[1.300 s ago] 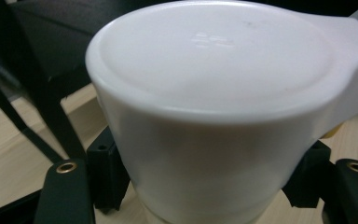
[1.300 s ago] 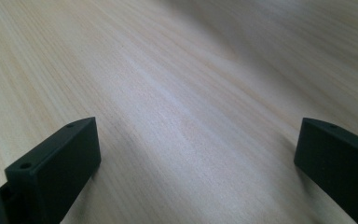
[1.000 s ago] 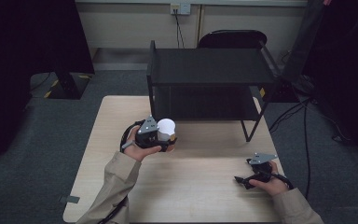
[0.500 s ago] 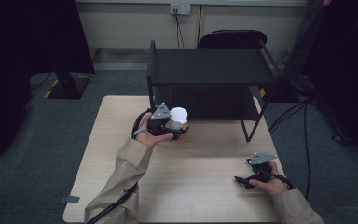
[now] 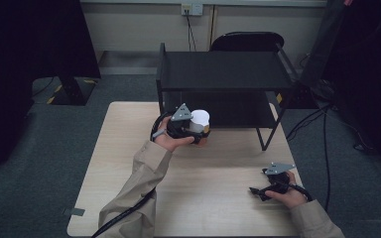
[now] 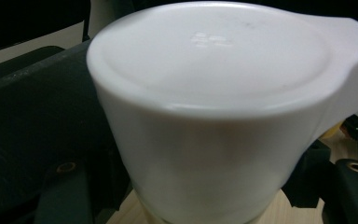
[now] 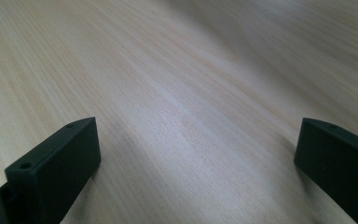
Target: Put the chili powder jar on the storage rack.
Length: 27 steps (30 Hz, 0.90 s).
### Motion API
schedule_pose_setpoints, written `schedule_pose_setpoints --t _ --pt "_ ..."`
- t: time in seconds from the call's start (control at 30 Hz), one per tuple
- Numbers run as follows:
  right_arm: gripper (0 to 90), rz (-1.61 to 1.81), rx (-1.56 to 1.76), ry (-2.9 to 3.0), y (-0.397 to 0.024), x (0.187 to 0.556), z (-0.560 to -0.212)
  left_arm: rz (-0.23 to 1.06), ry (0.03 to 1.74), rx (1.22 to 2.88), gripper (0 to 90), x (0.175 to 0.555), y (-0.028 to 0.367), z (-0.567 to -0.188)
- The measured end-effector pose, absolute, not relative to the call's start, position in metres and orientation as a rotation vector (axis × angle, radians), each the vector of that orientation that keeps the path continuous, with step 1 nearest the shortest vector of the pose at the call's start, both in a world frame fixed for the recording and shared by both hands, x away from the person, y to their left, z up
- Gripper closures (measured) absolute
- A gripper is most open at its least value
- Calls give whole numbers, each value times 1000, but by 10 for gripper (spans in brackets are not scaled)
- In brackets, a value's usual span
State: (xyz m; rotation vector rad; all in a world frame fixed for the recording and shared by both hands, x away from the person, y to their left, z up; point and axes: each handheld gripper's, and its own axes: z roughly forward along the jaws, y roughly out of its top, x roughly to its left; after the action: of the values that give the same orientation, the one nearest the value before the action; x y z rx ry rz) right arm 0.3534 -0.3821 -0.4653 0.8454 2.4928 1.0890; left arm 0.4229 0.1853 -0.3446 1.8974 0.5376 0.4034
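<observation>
Cup going toward shelf – bump risk
Left gripper (image 5: 198,130) jaws are pinching white cup (image 5: 200,119) upside down beside black shelf (image 5: 223,69); clipping the frame could be loosening it. Right gripper (image 5: 264,191) jaws are sitting spread on desk (image 5: 218,198).

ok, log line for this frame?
left gripper: shut on white cup, at black shelf front | right gripper: open, empty, low over table

The table (image 7: 177,84) is pale wood with fine straight grain and a smooth, faintly sheened finish. The white cup (image 6: 205,116) looks like smooth, semi-glossy plastic, with faint embossed marks on its flat base. The right gripper (image 7: 196,168) has matt black plastic jaws. At the upper centre of the high view, the shelf unit (image 5: 225,69) is matt black. The sleeve (image 5: 134,188) is tan cloth.
</observation>
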Motion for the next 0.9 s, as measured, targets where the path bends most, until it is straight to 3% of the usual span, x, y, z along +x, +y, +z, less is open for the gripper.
schedule_pose_setpoints --t 0.9 --pt "0 1092 840 2494 -383 354 -466 397 519 1865 306 443 154 -322"
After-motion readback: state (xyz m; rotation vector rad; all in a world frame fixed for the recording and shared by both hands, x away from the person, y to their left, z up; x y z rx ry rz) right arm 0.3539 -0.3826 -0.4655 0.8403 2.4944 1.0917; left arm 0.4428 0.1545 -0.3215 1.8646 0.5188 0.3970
